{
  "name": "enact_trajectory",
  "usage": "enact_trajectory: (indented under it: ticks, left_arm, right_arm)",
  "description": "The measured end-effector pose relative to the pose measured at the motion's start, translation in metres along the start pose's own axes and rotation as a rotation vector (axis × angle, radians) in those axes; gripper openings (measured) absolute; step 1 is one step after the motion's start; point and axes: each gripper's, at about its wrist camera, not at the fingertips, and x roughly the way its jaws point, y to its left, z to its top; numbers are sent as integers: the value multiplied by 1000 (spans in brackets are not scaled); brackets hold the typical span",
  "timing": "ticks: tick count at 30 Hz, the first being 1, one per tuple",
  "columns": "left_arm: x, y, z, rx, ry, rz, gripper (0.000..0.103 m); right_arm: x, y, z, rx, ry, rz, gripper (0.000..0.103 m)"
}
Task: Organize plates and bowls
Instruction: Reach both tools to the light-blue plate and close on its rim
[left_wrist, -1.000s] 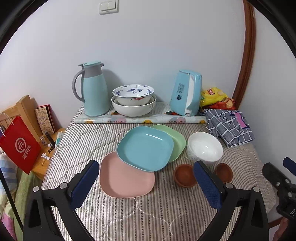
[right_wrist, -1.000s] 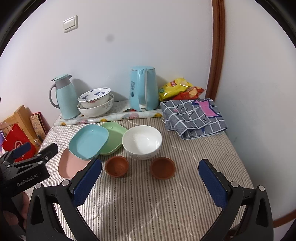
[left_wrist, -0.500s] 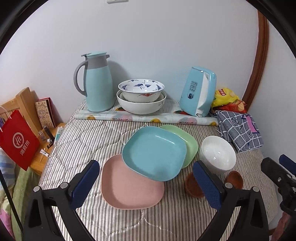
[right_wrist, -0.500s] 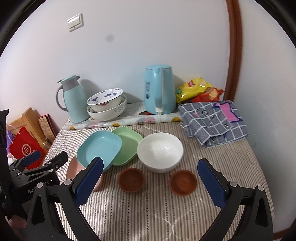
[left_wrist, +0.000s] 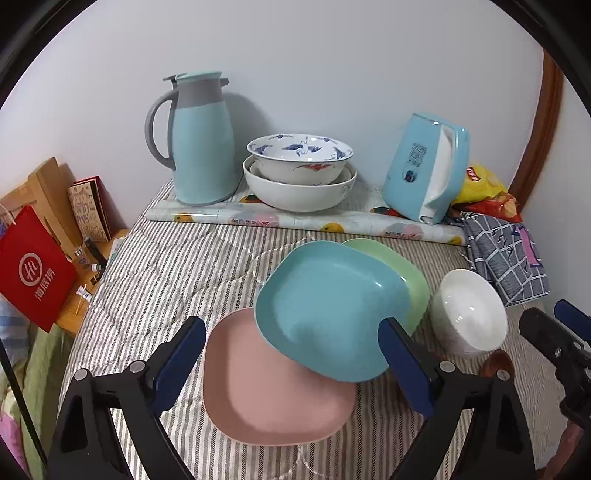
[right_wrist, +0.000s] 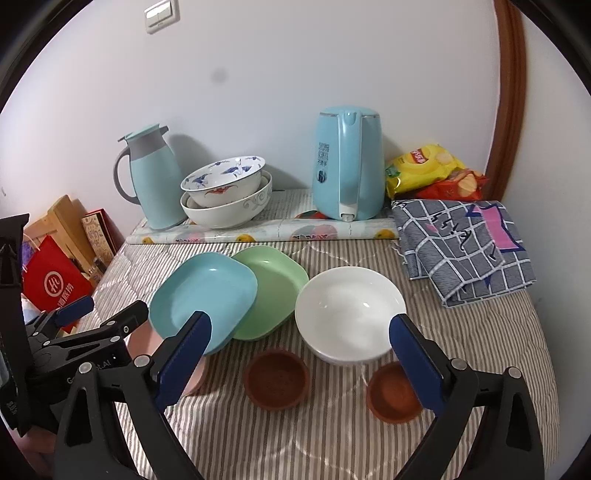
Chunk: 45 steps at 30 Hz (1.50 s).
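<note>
A blue plate (left_wrist: 328, 306) overlaps a pink plate (left_wrist: 269, 395) and a green plate (left_wrist: 402, 269) on the striped table. A white bowl (left_wrist: 469, 310) stands to their right. In the right wrist view the blue plate (right_wrist: 203, 291), green plate (right_wrist: 273, 291), white bowl (right_wrist: 347, 314) and two small brown bowls (right_wrist: 277, 378) (right_wrist: 391, 398) show. My left gripper (left_wrist: 291, 362) is open over the pink plate's near part. My right gripper (right_wrist: 299, 358) is open above the brown bowls, in front of the white bowl. Both are empty.
At the back stand a blue thermos jug (left_wrist: 199, 140), two stacked patterned bowls (left_wrist: 299, 173), a blue kettle (left_wrist: 424, 166), snack bags (right_wrist: 432, 170) and a checked cloth (right_wrist: 465, 247). A red bag (left_wrist: 33, 269) and books lie off the table's left edge.
Both grippers have moved forward toward the dishes, which now look larger. The left one now sits over the pink plate. Both stay open; no dish has moved.
</note>
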Motion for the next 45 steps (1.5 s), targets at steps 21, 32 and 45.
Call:
enact_trajectory:
  ticks: [21, 32, 45]
  left_arm:
    - [73, 18, 11, -29, 61, 2, 74]
    - [111, 12, 27, 7, 88, -33, 61]
    - [126, 16, 26, -1, 117, -49, 28]
  right_arm:
    - [88, 32, 5, -68, 116, 84, 71]
    - [112, 40, -7, -24, 176, 98, 62]
    - [134, 46, -17, -17, 234, 92, 48]
